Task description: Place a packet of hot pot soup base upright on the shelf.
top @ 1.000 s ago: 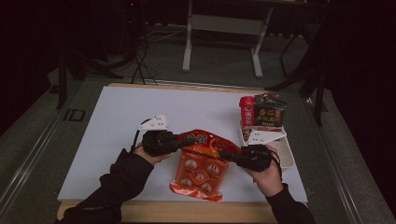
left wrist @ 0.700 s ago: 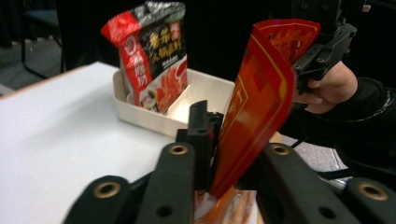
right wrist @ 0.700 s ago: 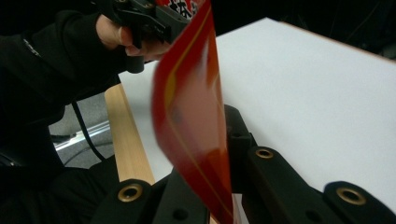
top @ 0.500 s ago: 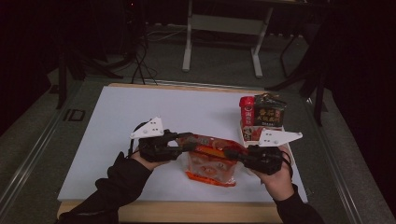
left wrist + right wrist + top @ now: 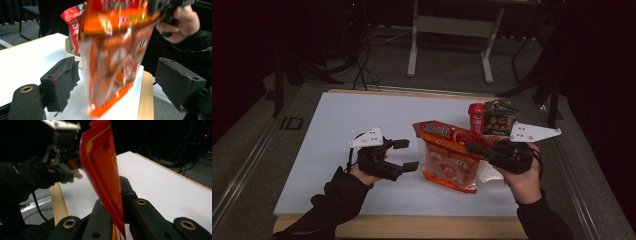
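An orange snack bag hangs upright over the white table, its bottom edge near the surface. My right gripper is shut on the bag's top right edge and holds it up. In the right gripper view the bag's red edge is pinched between the jaws of my right gripper. My left gripper is open just left of the bag, and its jaws have just been opening. In the left gripper view the bag hangs ahead of the spread jaws of my left gripper, and neither pad touches it.
A red packet and a dark packet stand at the back right of the table. A pale tray lies under the right hand. The table's wooden front edge runs along the near side.
The left gripper has let go of the bag and its jaws have spread. The right gripper has risen with the bag, which went from lying flat to hanging upright.
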A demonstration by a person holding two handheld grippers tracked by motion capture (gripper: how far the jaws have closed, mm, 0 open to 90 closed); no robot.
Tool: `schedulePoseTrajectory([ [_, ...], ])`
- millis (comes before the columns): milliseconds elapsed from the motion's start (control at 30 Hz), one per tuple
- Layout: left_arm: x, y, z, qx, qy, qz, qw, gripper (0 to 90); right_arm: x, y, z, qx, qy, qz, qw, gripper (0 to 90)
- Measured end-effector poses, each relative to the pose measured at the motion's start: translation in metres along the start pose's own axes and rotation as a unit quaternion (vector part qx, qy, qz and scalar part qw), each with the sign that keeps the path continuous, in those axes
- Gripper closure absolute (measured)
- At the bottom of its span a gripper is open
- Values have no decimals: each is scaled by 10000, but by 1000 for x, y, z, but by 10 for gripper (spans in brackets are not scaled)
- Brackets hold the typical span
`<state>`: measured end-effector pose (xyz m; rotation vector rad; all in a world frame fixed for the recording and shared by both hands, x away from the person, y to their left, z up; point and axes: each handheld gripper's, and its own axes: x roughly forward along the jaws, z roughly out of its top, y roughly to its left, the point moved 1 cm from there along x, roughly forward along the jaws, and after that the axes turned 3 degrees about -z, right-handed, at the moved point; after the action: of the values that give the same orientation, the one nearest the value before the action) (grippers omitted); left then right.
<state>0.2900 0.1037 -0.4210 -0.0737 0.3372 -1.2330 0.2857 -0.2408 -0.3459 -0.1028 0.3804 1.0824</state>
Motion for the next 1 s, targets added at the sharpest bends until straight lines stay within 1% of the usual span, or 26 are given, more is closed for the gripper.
schedulePoseTrajectory([
  [33, -1, 0, -2, -27, 4, 70, 10000, 134, -2, -1, 3, 0, -28, -8, 10000, 900],
  [67, -2, 1, -3, -63, 14, 92, 9999, 125, -5, -3, 6, 6, -78, -33, 10000, 900],
  [133, -4, 3, -6, -139, -13, 152, 9998, 70, -11, -7, 13, 4, -172, -86, 9998, 900],
  [200, -7, 4, -9, -210, -48, 183, 9996, 64, -16, -10, 18, 31, -261, -112, 9996, 900],
  [233, -8, 5, -11, -223, -50, 224, 9995, 36, -21, -12, 22, 15, -322, -171, 9993, 900],
  [300, -10, 6, -14, -296, -15, 231, 9993, 29, -27, -16, 27, 43, -416, -194, 9989, 900],
  [333, -11, 6, -16, -307, -27, 276, 9991, 27, -30, -19, 30, 38, -447, -221, 9987, 900],
  [367, -11, 6, -16, -307, -27, 276, 9991, 26, -30, -19, 30, 38, -447, -221, 9987, 900],
  [433, -11, 6, -22, -276, 86, 298, 9991, 26, -39, -26, 38, 38, -523, -324, 9981, 900],
  [467, -11, 6, -25, -246, 144, 281, 9992, 26, -42, -29, 39, 40, -530, -385, 9978, 900],
  [500, -11, 6, -27, -240, 149, 249, 9993, 26, -45, -32, 41, 63, -525, -405, 9978, 900],
  [567, -11, 6, -32, -225, 186, 264, 9992, 27, -49, -37, 43, 59, -527, -506, 9973, 900],
  [600, -12, 6, -34, -226, 189, 282, 9992, 27, -51, -39, 44, 49, -503, -512, 9974, 900],
  [633, -12, 7, -37, -261, 207, 285, 9990, 28, -54, -41, 44, 51, -512, -583, 9970, 900],
  [700, -14, 7, -42, -314, 227, 322, 9987, 28, -60, -46, 45, 76, -488, -648, 9967, 900],
  [767, -16, 8, -46, -325, 277, 347, 9985, 27, -65, -50, 45, 96, -491, -702, 9963, 900],
  [867, -18, 10, -53, -407, 360, 415, 9977, 27, -73, -57, 43, 162, -486, -778, 9956, 900],
  [1000, -23, 10, -59, -386, 426, 471, 9972, 27, -83, -67, 37, 251, -454, -868, 9949, 900],
])
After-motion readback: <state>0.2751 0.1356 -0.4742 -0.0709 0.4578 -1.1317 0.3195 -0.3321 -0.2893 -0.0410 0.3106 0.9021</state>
